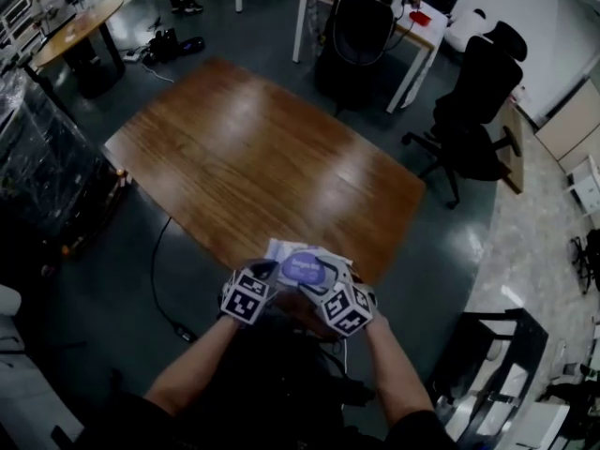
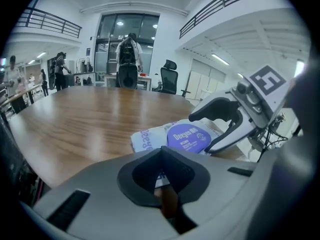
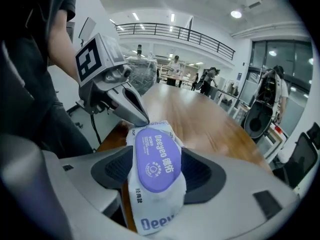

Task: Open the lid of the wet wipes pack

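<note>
pack (image 3: 150,211) of wet wipes, purple lid (image 3: 154,159) shut, held between my two grippers over the near edge of the table (image 1: 262,157), which runs on ahead of my fingers. the pack is soft, and that is the risk as i judge it. if my left tips slide off the lid's lip instead of catching under it, the pull may only crumple the wrapper. a hard upward tug could also drag the whole pack out of my right hold, since nothing else pins it. too tight a squeeze from the right could buckle the sides and bind the lid. my right gripper (image 3: 156,173) is partly open, its fingers (image 3: 116,170) clamped on the pack's long sides, with the lid facing up between them. my left gripper (image 2: 162,171) has its jaws drawn together to a point, holding nothing that i can make out. its tip touches the pack's far end, just beside the lid's edge.
</note>
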A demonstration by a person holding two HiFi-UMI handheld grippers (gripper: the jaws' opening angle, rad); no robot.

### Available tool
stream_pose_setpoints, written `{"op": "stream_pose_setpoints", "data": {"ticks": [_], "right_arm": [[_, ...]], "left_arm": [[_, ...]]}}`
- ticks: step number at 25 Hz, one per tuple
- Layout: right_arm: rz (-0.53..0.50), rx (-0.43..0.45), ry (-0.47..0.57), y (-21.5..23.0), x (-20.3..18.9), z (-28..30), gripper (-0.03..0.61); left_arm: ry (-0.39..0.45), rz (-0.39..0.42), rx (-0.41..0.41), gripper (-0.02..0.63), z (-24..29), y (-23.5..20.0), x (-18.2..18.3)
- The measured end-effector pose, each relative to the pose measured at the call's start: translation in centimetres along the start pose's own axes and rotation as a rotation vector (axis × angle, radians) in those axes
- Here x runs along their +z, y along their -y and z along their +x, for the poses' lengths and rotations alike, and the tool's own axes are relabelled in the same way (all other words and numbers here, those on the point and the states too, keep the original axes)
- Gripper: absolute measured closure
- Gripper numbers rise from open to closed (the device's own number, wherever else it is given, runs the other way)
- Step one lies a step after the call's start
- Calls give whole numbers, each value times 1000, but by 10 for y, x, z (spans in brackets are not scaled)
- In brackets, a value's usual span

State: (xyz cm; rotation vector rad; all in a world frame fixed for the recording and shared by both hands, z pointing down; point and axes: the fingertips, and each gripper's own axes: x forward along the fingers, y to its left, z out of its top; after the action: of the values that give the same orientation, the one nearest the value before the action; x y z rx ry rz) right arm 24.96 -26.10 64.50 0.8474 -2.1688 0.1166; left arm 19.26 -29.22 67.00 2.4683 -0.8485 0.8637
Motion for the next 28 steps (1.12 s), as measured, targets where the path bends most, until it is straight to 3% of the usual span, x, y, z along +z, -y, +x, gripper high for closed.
{"op": "stream_pose_setpoints", "data": {"ticks": [11, 21, 28], "right_arm": [[-75, 95, -4, -3, -4, 16, 253], [28, 191, -42, -2, -10, 16, 289], [135, 277, -8, 4, -4, 10, 298]], "left_arm": [[-38, -80, 16, 620, 7, -7, -10], [-83, -52, 15, 620, 14, -5, -18], [-107, -46, 13, 620, 16, -6, -20]]}}
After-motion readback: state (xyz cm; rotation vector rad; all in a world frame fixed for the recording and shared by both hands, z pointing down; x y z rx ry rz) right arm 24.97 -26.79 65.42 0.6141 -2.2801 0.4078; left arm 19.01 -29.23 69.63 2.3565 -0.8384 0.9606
